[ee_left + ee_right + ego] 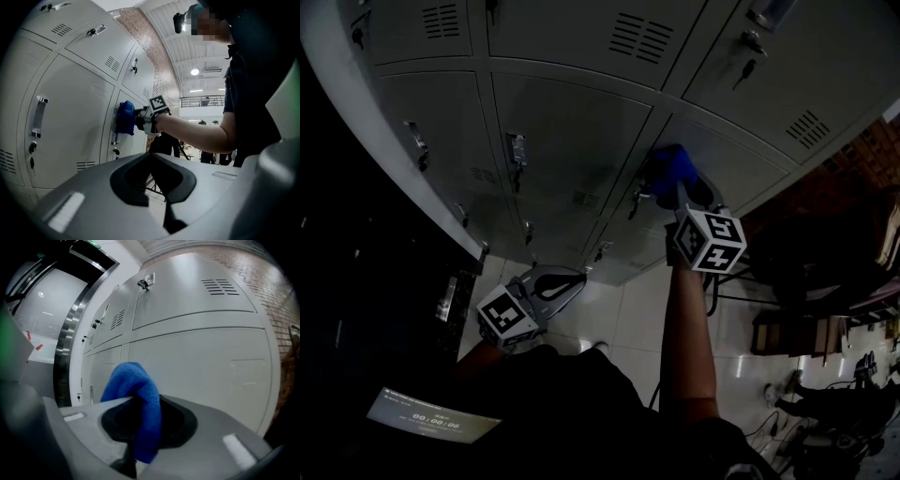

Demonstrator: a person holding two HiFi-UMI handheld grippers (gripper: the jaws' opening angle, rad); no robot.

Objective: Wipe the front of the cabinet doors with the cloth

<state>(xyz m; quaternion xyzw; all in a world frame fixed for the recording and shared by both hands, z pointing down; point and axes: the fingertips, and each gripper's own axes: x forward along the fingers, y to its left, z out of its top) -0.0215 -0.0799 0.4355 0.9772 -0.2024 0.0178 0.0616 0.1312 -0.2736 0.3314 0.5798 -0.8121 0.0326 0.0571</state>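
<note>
My right gripper (680, 199) has its fingers clamped on the blue cloth (669, 167), held against a cabinet door (741, 150) right of centre. My left gripper (553, 284), lower left, has its fingers together, holding nothing.

On cabinet door (572, 141): cloth (673, 167), in right tongs (679, 192); left tongs (569, 281) lower left, apart.

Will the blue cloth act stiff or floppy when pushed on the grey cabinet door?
The blue terry cloth droops over the right claw, so it is probably floppy and light. Its fuzzy pile would likely flatten and slide on the smooth grey metal cabinet door.
</note>
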